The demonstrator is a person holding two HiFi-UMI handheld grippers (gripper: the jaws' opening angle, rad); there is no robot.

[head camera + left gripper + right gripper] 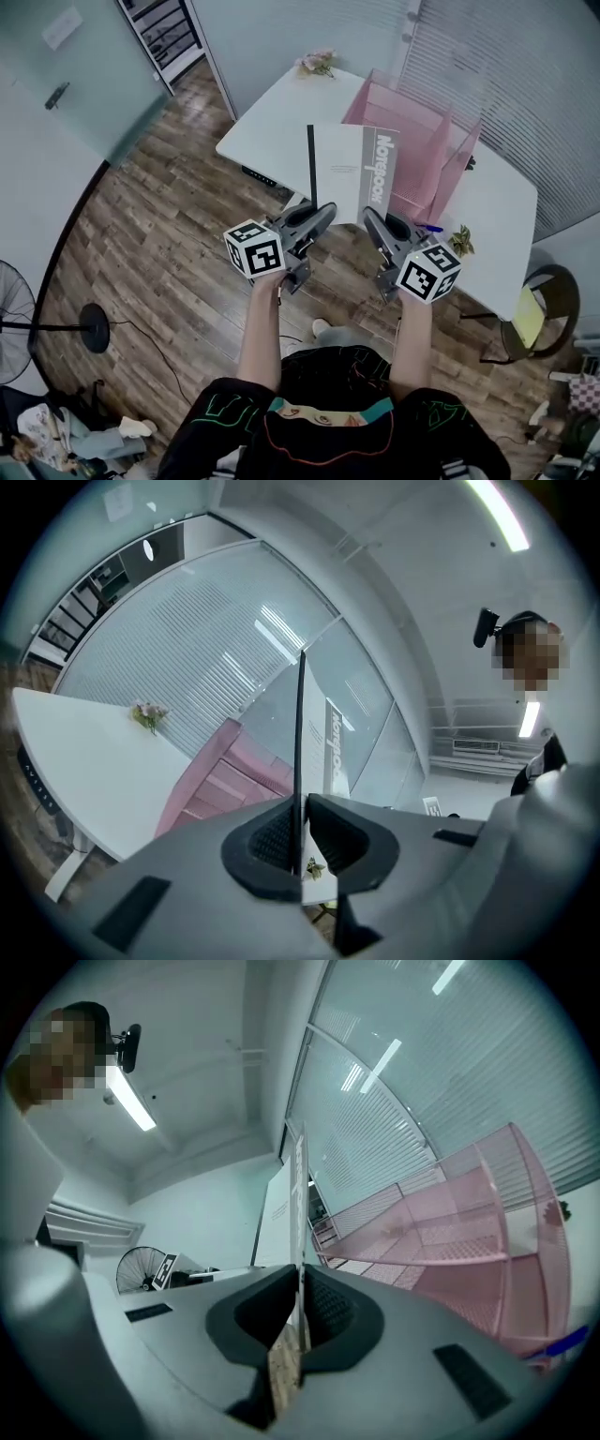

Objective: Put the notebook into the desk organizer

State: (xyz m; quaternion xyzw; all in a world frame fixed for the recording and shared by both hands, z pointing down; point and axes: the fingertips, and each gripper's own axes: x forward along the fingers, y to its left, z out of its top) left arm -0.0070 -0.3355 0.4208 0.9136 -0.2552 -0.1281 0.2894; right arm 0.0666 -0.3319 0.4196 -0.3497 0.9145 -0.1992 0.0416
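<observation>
I hold a grey and white notebook [352,173] upright in the air, with its cover facing me, above the near edge of the white table [272,122]. My left gripper [328,208] is shut on its lower left corner by the black spine. My right gripper [367,214] is shut on its lower right corner. The pink wire desk organizer [412,141] stands on the table just behind and to the right of the notebook. In the left gripper view the notebook [302,724] runs edge-on between the pads of the left gripper [300,832]. In the right gripper view the notebook's [300,1204] thin edge sits pinched in the right gripper [300,1312], with the organizer [450,1232] to the right.
A small bunch of flowers [317,64] lies at the table's far end. A little plant [459,241] and a blue pen [429,228] sit near the table's front right. A floor fan [19,319] stands at the left, and a chair [530,314] at the right.
</observation>
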